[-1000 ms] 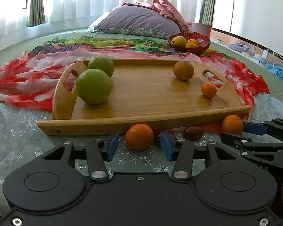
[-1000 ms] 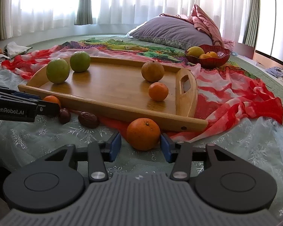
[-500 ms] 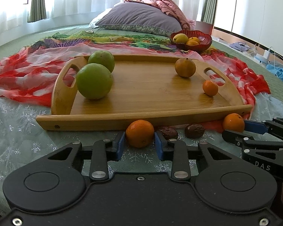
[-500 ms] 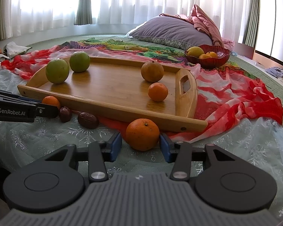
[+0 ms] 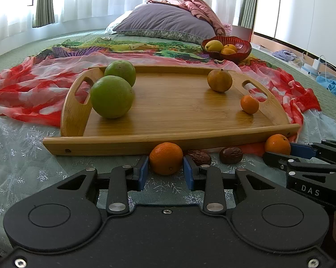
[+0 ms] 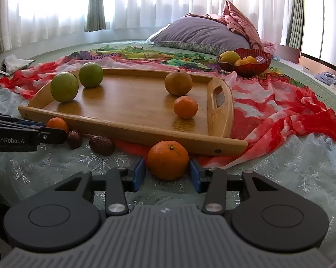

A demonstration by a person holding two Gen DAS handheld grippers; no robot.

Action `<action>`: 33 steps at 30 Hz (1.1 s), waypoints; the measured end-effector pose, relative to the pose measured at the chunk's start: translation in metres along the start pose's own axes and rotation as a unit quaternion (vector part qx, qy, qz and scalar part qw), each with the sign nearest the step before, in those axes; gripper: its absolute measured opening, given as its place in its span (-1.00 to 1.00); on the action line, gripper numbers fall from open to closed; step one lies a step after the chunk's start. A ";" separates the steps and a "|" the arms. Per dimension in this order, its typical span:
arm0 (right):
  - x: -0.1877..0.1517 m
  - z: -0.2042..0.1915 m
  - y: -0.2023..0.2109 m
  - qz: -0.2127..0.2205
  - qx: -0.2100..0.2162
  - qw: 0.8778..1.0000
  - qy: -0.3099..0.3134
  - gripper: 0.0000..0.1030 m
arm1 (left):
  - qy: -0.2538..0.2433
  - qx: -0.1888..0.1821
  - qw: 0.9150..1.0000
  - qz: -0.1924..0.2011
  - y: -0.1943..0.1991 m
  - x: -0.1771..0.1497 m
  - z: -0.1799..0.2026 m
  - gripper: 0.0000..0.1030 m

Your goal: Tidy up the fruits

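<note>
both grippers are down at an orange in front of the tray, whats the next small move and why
Probably lift the left gripper first: its fingers already press both sides of its orange, which sits off the wooden tray. The right gripper has just been closing around its orange, but a gap shows at its left finger, so it should finish closing.

White lettering "DAS" is showing on the black body of the right gripper (image 5: 277,150), entering at the near right edge of the left wrist view. White lettering "GenRobot.AI" is showing on the black body of the left gripper (image 6: 56,127), entering at the near left edge of the right wrist view. No other text, number or sign is reading clearly.
</note>
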State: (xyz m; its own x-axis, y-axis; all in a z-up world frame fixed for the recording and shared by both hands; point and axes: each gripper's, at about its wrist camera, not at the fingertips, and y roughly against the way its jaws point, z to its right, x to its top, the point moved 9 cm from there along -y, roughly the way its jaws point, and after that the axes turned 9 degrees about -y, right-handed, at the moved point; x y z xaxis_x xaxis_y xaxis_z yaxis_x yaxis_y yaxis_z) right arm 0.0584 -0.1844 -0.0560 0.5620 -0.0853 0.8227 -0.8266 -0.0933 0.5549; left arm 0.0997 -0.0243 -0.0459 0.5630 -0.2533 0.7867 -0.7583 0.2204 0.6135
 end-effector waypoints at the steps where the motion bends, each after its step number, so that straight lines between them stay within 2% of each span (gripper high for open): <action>1: 0.000 0.000 0.000 0.000 0.000 1.000 0.000 -0.08 | 0.000 0.000 1.000 0.001 0.000 0.000 0.000 -0.39; 11: 0.003 0.002 0.003 0.004 -0.002 1.000 -0.004 -0.16 | -0.020 0.012 0.999 0.022 0.011 0.009 0.006 -0.40; 33: 0.032 -0.011 0.018 0.054 0.004 0.998 -0.004 -0.17 | -0.014 0.027 0.998 0.052 0.014 0.039 -0.004 -0.40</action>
State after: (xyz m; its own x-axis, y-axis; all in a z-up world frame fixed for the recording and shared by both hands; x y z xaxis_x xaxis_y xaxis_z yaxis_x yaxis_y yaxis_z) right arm 0.0611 -0.1776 -0.0187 0.4689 -0.1030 0.8772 -0.8827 -0.0908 0.4612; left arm 0.1121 -0.0273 -0.0063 0.4712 -0.2578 0.8435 -0.8292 0.1967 0.5233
